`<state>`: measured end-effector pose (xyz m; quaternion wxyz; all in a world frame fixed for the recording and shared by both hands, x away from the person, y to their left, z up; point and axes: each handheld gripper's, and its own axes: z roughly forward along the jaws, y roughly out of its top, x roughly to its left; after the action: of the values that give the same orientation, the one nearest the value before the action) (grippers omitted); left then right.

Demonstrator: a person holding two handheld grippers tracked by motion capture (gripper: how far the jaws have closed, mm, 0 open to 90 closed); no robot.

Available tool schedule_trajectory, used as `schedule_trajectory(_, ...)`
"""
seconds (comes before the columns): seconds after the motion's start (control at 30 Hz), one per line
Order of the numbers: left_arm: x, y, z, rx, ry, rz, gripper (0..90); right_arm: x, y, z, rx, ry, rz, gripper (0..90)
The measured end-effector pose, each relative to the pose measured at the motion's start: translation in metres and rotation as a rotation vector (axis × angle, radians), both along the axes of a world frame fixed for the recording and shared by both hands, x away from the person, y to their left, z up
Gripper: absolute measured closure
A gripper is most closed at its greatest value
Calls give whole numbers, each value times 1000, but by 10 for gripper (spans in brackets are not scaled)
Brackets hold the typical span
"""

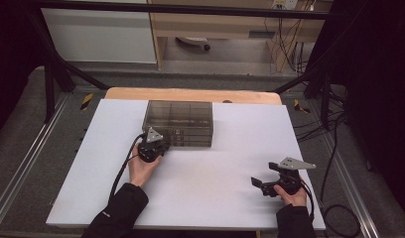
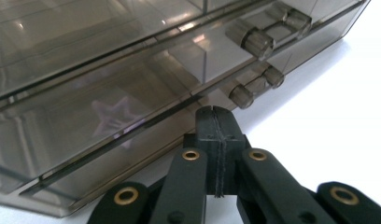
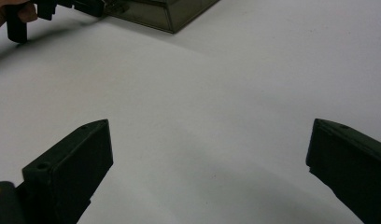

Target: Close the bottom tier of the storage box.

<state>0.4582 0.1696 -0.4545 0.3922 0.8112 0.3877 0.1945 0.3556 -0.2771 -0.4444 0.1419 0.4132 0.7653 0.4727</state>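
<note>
A smoky see-through drawer box [image 1: 178, 121] stands at the middle back of the white table [image 1: 215, 198]. My left gripper [image 1: 161, 140] is at the box's front left corner. In the left gripper view the left gripper [image 2: 214, 114] is shut with nothing between its jaws, its tip touching the front of the lowest drawer [image 2: 132, 135]. Just beyond the tip are two round drawer knobs [image 2: 241, 96], [image 2: 251, 41]. A pale star-shaped piece [image 2: 115, 119] shows dimly inside a drawer. My right gripper [image 1: 260, 184] rests near the front right, open wide over bare table [image 3: 209, 154].
In the right gripper view the box's corner [image 3: 172, 16] and the other hand with its gripper [image 3: 37, 11] lie far off at the top. Black frame posts [image 1: 49, 79] and cables [image 1: 334, 148] flank the table. A wooden edge [image 1: 190, 94] runs behind the white sheet.
</note>
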Motion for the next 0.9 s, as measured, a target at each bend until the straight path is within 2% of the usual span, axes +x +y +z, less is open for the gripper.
schedule_trajectory(0.23, -15, 11, 13, -8, 4, -19, 881, 0, 0, 0, 0, -3, 1, 13)
schedule_trajectory(0.3, -20, 14, 15, -4, 2, -26, 839, 0, 0, 0, 0, -2, 1, 13)
schedule_trajectory(0.43, -29, 19, 18, -35, 3, -36, 751, 0, 0, 0, -1, 0, 2, 13)
schedule_trajectory(0.7, -44, 27, 22, -38, 28, -45, 534, 0, 1, 0, 0, -2, 2, 13)
schedule_trajectory(0.9, -56, 35, 22, -54, 18, -49, 445, 0, 1, 0, 0, -2, 3, 13)
